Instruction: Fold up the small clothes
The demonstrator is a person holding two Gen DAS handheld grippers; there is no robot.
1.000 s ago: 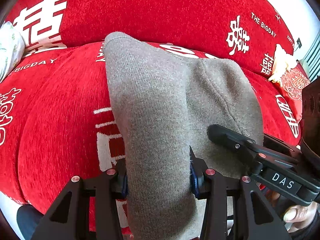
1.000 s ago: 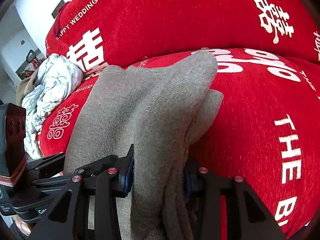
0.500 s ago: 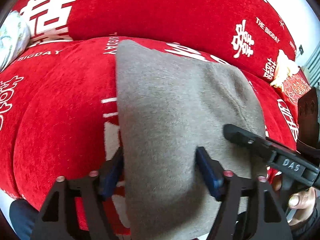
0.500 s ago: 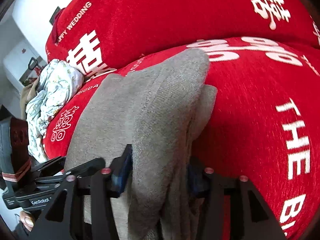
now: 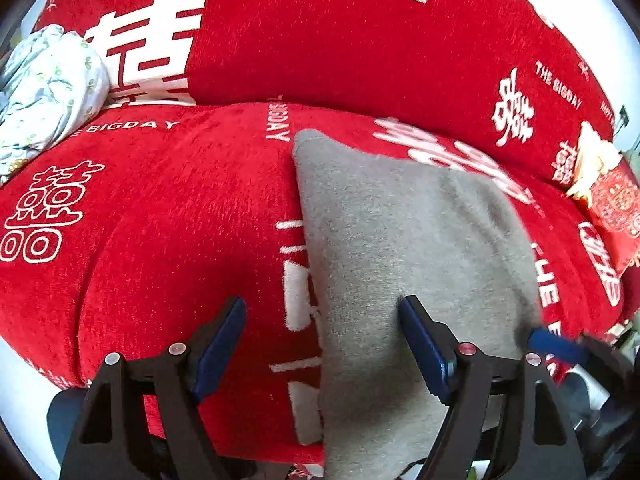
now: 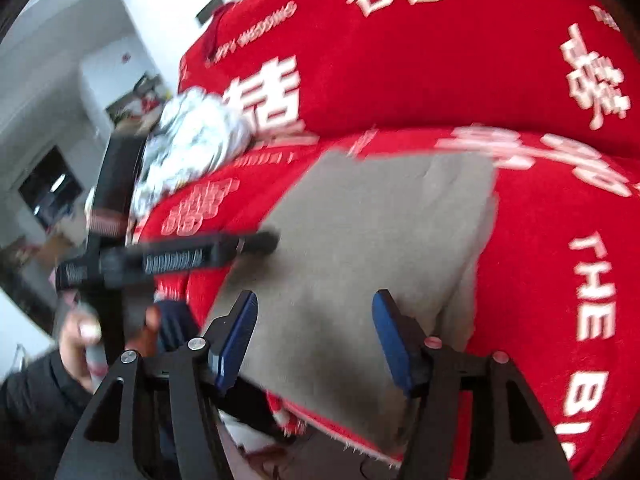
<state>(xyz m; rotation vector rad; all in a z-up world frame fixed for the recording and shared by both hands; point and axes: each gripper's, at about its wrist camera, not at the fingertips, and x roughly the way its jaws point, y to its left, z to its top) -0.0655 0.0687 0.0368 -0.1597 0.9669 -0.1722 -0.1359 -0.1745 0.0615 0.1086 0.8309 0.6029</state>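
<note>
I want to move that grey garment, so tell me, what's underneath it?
The grey garment lies flat on the red sofa cover, hiding part of its white lettering. Its near edge hangs over the seat front. Anything else beneath it is covered.

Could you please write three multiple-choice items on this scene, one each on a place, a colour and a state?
1. Where does the folded garment lie?
A. on the sofa seat
B. on the floor
C. on a table

2. What colour is the garment?
A. blue
B. grey
C. white

3. How do the left gripper and right gripper stand?
A. both clamped on the garment
B. both open, pads clear of the cloth
C. one shut

Answers: 1 A, it lies flat on the red cushion; 2 B, grey knit; 3 B, their jaws have just been opening and pinch nothing.
</note>
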